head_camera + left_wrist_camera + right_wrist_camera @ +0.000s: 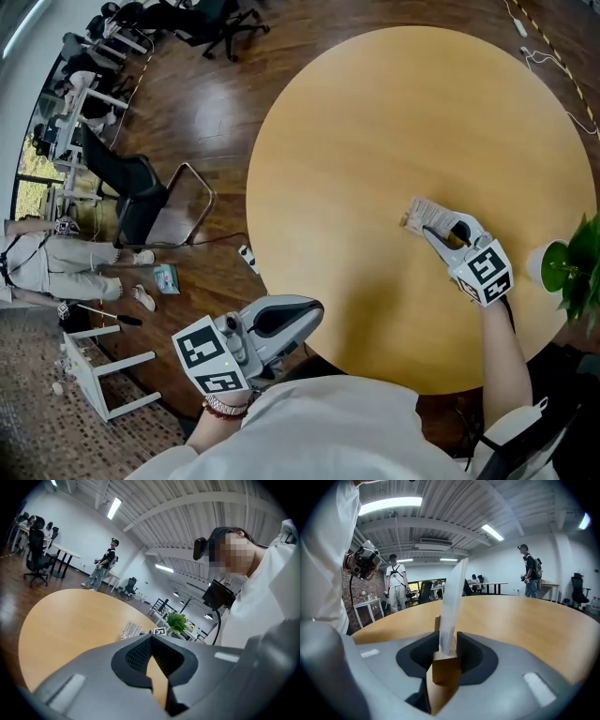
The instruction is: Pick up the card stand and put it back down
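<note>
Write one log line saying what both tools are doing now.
right tool: shut on stand | left tool: shut, empty

Your worktop [375, 141] is plain honey-yellow across the frame's middle, against the dark brown plank floor [206, 122] at upper left. The left tongs [305, 314] and right tongs [433, 230] are grey with black pads [469, 652] and black-and-white square-marker cubes. The card stand [446, 670] is tan wood under a pale translucent sheet.

A white shirt [328, 431], beaded wristband [225, 407], and grey left gripper [307, 313] and right gripper [431, 230] bearing black-and-white marker cubes [208, 361].
</note>
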The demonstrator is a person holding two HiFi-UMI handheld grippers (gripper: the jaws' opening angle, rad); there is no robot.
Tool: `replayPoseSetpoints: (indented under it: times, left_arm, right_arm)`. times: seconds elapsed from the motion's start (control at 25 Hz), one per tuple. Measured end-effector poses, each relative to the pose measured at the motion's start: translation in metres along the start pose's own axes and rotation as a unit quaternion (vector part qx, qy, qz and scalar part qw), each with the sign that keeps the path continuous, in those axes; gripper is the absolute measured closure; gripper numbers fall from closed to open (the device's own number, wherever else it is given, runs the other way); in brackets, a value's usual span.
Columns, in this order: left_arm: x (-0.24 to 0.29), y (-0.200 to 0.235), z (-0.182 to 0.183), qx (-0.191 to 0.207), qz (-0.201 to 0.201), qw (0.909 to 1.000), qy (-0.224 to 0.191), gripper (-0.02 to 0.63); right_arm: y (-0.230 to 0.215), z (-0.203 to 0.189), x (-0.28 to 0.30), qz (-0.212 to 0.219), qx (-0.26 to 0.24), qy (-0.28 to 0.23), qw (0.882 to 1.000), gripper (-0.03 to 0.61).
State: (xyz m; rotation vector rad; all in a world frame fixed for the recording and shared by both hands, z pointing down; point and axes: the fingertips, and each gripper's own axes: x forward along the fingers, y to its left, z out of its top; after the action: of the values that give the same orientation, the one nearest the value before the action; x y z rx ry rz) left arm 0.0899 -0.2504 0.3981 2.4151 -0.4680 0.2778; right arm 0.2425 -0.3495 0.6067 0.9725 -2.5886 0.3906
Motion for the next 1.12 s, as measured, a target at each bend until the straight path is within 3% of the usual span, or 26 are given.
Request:
replayPoseSetpoints:
  times: [0.48,0.68,0.92,1.12]
  left_arm:
    - [-0.019,-0.006,-0.016,0.011,-0.011,0.9998,-0.010,0.632]
    - [-0.029,-0.020,-0.012,0.041,-0.031,0.9986,-0.016,0.632]
    - [-0.081,-0.061,-0.036,0.070,-0.076,0.9938,-0.041,0.632]
    - [-0.137,-0.097,-0.065,0.102,-0.129,0.9851,-0.051,0.632]
  right_arm:
    - [0.047,0.025,-0.025,-0.020,0.024,-0.062,0.998,0.463]
    - [0.068,0.073,-0.062,-0.050,0.024,-0.117,0.992,0.463]
    - [0.166,0.132,-0.137,-0.100,0.026,-0.204,0.974,0.463]
    - [0.266,0.151,-0.168,-0.135,0.005,-0.214,0.968,0.462]
